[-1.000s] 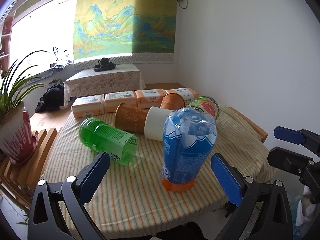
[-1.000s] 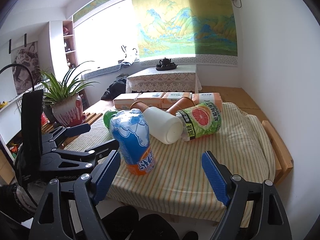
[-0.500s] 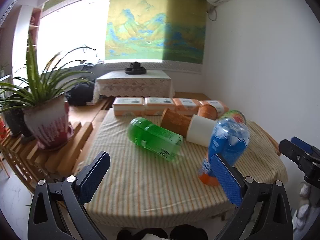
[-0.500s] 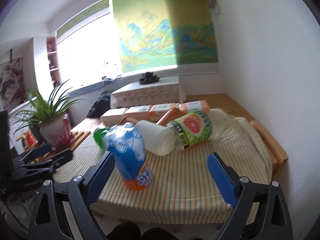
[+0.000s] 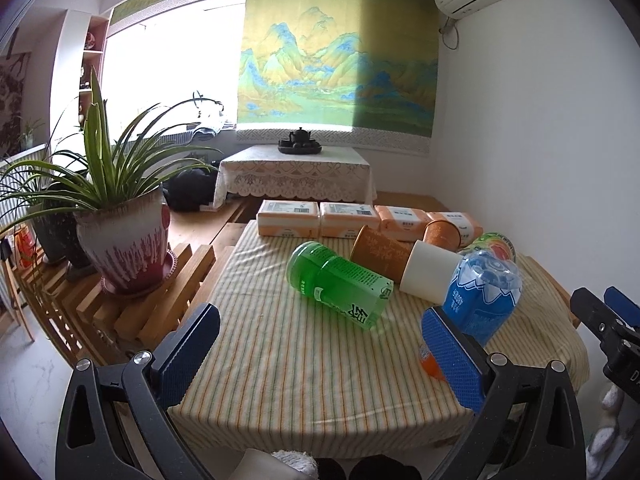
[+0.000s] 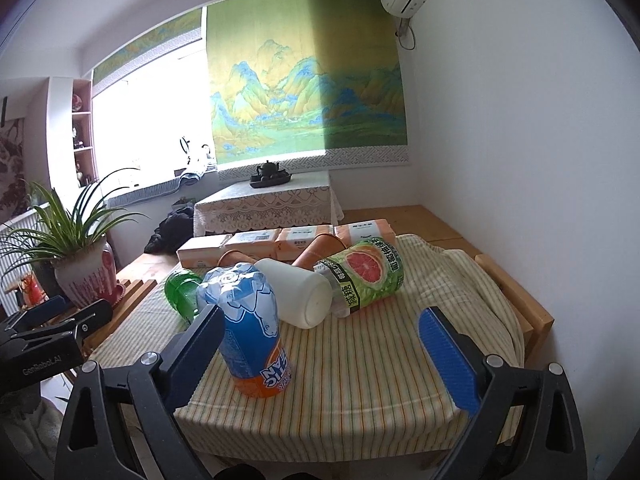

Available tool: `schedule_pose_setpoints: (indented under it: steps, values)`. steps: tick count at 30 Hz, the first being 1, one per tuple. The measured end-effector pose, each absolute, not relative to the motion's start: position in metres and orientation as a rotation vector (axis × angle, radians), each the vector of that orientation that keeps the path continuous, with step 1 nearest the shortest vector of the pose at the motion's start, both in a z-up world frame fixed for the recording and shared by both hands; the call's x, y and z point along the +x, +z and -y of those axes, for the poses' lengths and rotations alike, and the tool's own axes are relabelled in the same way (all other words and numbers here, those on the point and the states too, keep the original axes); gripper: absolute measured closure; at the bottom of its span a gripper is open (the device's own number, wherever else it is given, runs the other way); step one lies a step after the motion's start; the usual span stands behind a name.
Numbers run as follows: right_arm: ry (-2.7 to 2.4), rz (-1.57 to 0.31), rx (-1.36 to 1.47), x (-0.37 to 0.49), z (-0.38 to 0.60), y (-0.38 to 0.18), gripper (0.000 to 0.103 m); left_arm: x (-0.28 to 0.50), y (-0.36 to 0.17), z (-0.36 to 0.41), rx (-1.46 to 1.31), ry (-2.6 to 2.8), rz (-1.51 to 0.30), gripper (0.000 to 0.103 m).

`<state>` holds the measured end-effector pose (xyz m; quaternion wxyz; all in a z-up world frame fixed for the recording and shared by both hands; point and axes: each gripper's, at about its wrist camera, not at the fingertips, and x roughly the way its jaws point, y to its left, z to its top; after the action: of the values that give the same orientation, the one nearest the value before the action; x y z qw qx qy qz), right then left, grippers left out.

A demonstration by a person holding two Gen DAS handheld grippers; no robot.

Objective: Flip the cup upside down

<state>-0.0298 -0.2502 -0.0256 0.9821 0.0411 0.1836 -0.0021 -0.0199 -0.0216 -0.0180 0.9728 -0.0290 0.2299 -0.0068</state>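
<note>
A blue and orange cup (image 5: 482, 300) (image 6: 248, 332) stands on the striped tablecloth (image 5: 300, 360) with its print inverted and its domed end up. A green cup (image 5: 340, 284) (image 6: 182, 292) lies on its side beside it. Behind them lie a white cup (image 5: 430, 276) (image 6: 300, 296), two brown paper cups (image 5: 380, 250) and a grapefruit-print cup (image 6: 368, 276). My left gripper (image 5: 319, 314) is open before the table's near edge, empty. My right gripper (image 6: 320, 314) is open too, with the blue cup by its left finger, untouched.
A row of tissue packs (image 5: 288, 220) lines the table's far edge. A potted plant (image 5: 124, 248) sits on a slatted wooden stand to the left. A low lace-covered table (image 6: 264, 204) with a tea set stands farther back. The white wall runs along the right.
Both grippers have drawn back from the table, the left one also swinging left so the plant comes into view. The blue cup stays standing where it was.
</note>
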Motion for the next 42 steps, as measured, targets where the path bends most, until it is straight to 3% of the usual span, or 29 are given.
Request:
schedule_pose_setpoints:
  steps: [42]
  values:
    - [0.0, -0.372, 0.084, -0.0291, 0.2458, -0.0263, 0.007, -0.0222, -0.0116, 0.0272, -0.043, -0.012, -0.44, 0.001]
